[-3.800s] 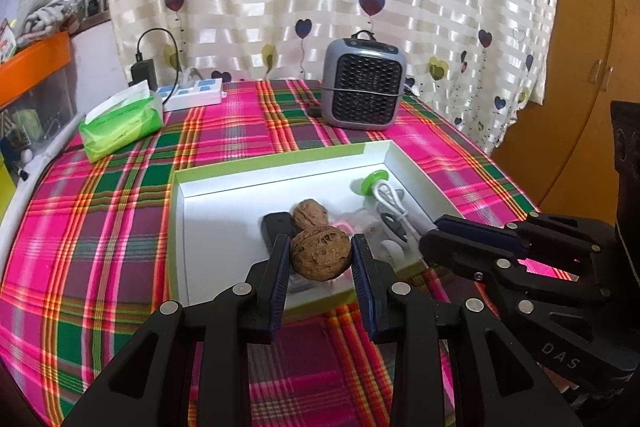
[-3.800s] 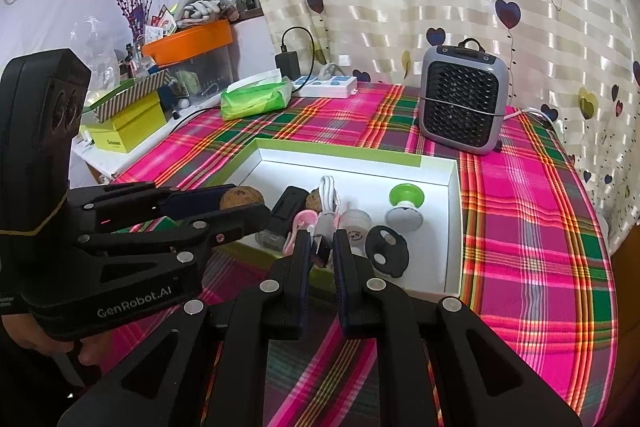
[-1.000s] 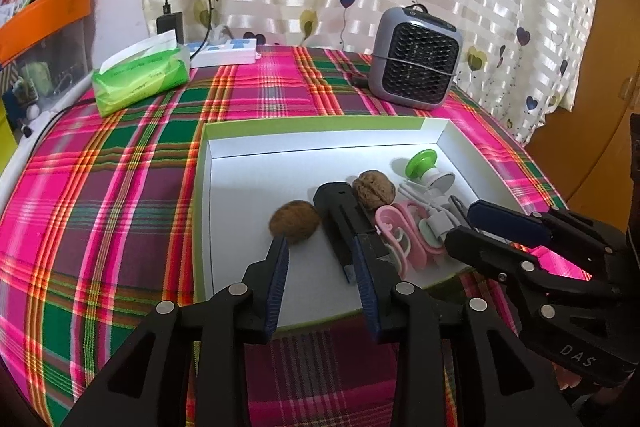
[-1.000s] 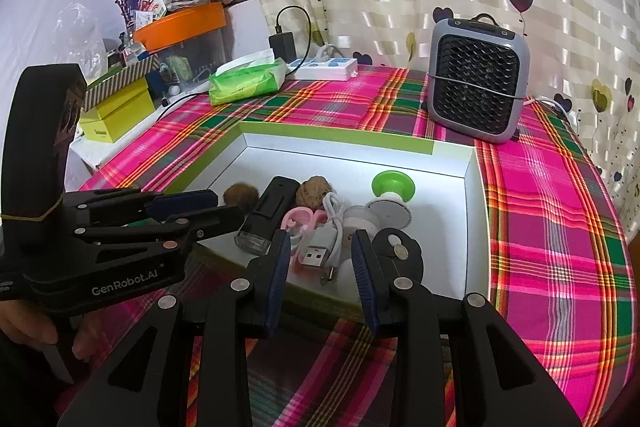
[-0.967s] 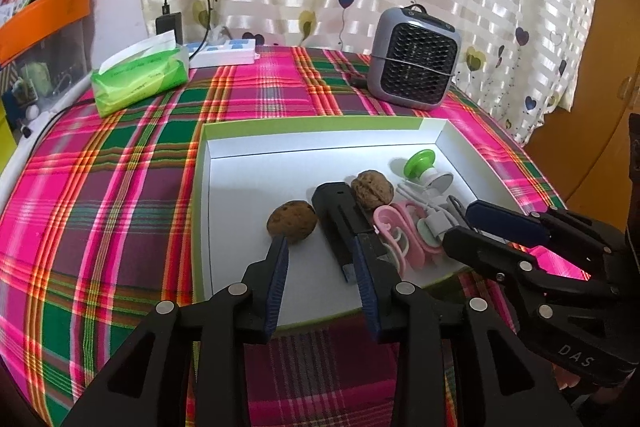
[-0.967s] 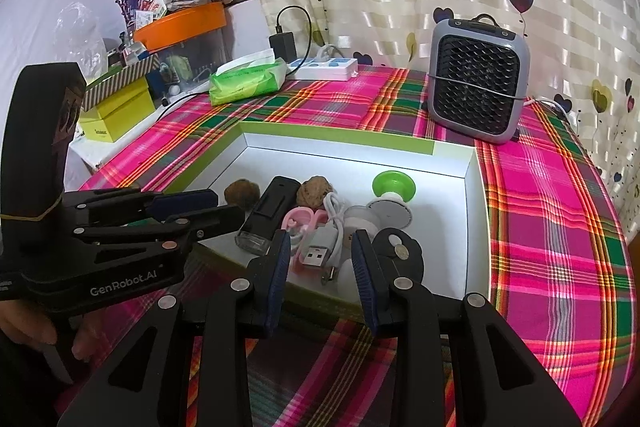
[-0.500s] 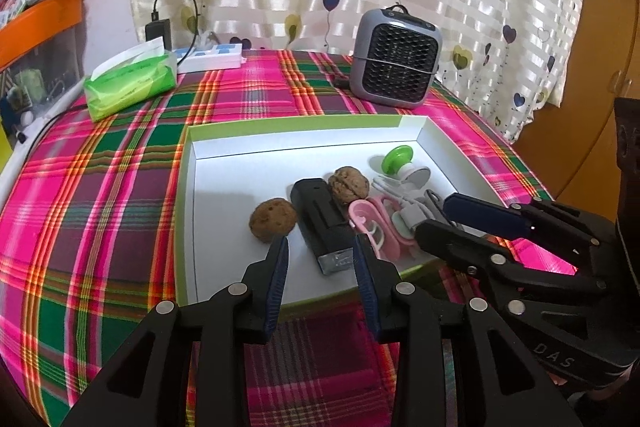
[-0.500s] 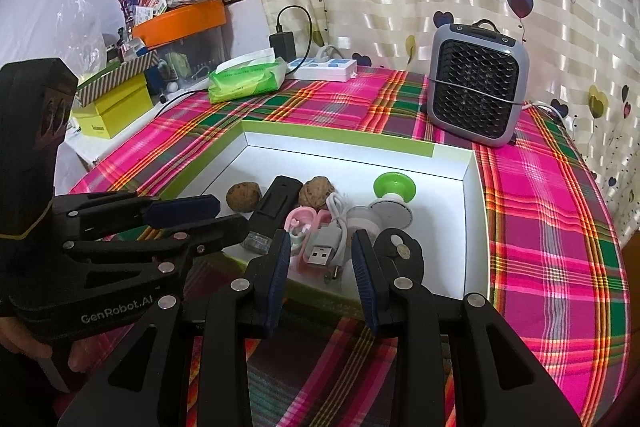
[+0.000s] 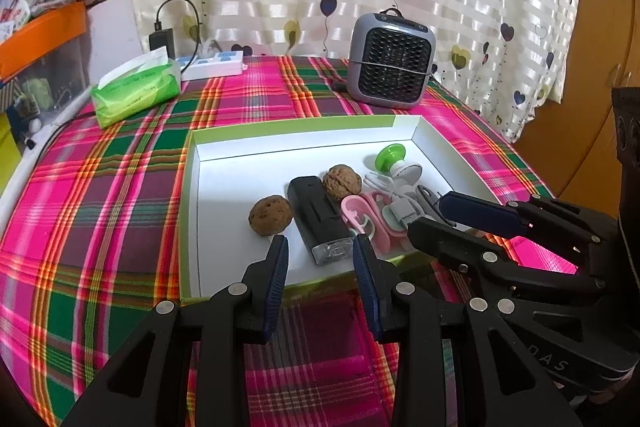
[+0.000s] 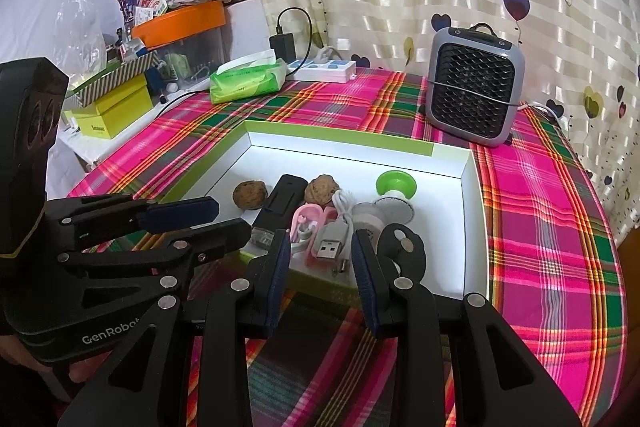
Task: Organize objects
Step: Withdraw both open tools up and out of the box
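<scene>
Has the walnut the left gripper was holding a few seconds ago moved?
Yes. It left the open left gripper and now lies in the tray, left of the black device: walnut.

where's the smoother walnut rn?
In the white tray, left side in both wrist views: the smoother walnut lies just left of the black rectangular device, apart from the wrinkled walnut, and in neither claw.

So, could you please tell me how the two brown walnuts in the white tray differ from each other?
The darker, smoother brown walnut lies alone left of the black rectangular device, on bare floor of the white tray with green rim; the paler, deeply wrinkled walnut lies on the device's right, farther back, close beside the white cable. The darker one is nearer the open left gripper. Both are roundish, similar in size and ungripped.
</scene>
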`<state>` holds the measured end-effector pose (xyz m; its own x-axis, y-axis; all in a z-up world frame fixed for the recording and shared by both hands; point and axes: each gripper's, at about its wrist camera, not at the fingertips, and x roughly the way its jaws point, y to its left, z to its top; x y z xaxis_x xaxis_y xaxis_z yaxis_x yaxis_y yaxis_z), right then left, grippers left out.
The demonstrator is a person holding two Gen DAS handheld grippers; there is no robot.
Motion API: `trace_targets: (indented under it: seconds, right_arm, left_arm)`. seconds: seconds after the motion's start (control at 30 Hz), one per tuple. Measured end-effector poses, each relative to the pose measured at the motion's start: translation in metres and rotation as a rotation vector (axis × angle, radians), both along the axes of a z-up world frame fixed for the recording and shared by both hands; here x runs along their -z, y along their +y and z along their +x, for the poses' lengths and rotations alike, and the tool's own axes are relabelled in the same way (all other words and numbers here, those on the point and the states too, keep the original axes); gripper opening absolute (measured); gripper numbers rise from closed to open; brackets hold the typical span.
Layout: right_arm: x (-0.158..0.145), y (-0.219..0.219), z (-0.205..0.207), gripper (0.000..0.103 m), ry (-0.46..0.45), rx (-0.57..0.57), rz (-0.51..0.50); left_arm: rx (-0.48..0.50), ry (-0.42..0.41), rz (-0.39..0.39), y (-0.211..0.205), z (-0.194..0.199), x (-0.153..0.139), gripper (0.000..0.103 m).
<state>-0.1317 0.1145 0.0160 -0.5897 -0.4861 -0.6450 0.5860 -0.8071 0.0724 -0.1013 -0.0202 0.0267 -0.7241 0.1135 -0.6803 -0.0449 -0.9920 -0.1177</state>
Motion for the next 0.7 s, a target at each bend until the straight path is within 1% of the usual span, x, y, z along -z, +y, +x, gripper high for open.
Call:
trace_targets:
  seconds: [0.7]
  right_arm:
    - [-0.001,0.002,0.016,0.033,-0.001,-0.003,-0.004]
  left_arm:
    - [-0.015,0.011,-0.025,0.002,0.018,-0.006,0.031]
